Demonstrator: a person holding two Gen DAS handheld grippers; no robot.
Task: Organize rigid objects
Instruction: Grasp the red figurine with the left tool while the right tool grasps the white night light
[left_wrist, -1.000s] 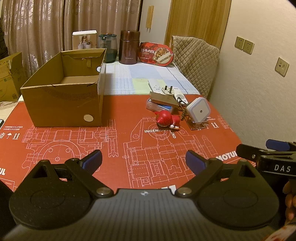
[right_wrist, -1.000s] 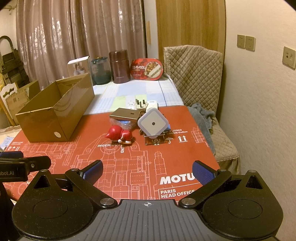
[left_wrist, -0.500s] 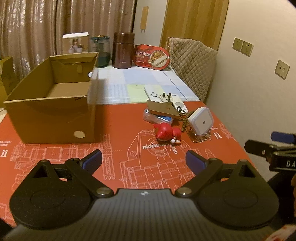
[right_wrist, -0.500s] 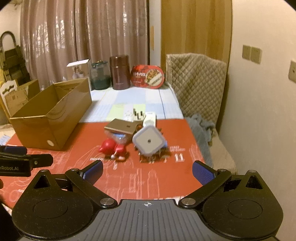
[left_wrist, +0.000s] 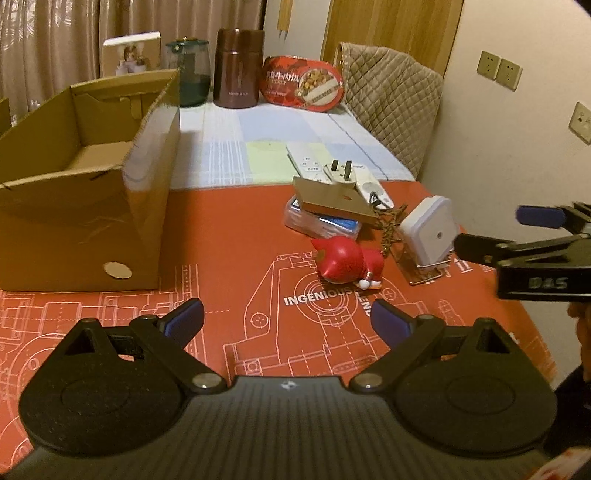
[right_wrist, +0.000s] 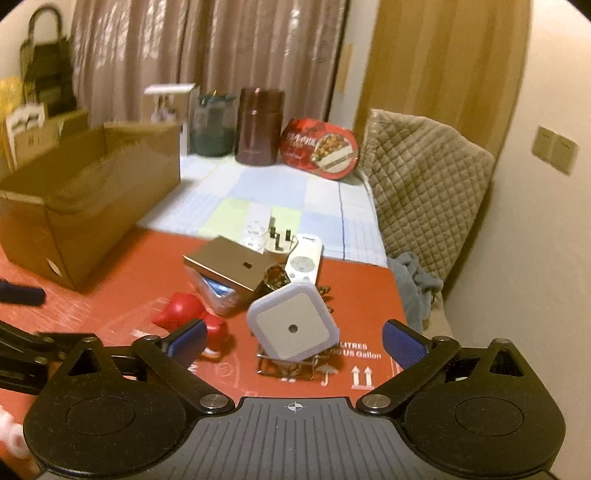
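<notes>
A pile of small objects lies on the red mat (left_wrist: 229, 229): a red cat figurine (left_wrist: 347, 263) (right_wrist: 184, 312), a white square night light (left_wrist: 428, 230) (right_wrist: 293, 326) on a clear stand, a flat brown box (left_wrist: 336, 201) (right_wrist: 231, 264) on a clear case, a white plug (left_wrist: 341, 177) and a white remote (right_wrist: 304, 262). An open cardboard box (left_wrist: 85, 192) (right_wrist: 88, 199) stands at the left. My left gripper (left_wrist: 286, 319) is open and empty, short of the figurine. My right gripper (right_wrist: 293, 341) is open, with the night light just ahead between its fingers.
At the table's far end stand a brown canister (left_wrist: 238, 68), a dark glass jar (left_wrist: 188, 72), a red food tin (left_wrist: 303, 88) and a small white carton (left_wrist: 131, 53). A quilted chair (right_wrist: 424, 177) with a grey cloth (right_wrist: 415, 284) is at the right, by the wall.
Both grippers have moved forward toward the pile. The right gripper has closed in on the night light, and it now reaches into the right side of the left wrist view.
</notes>
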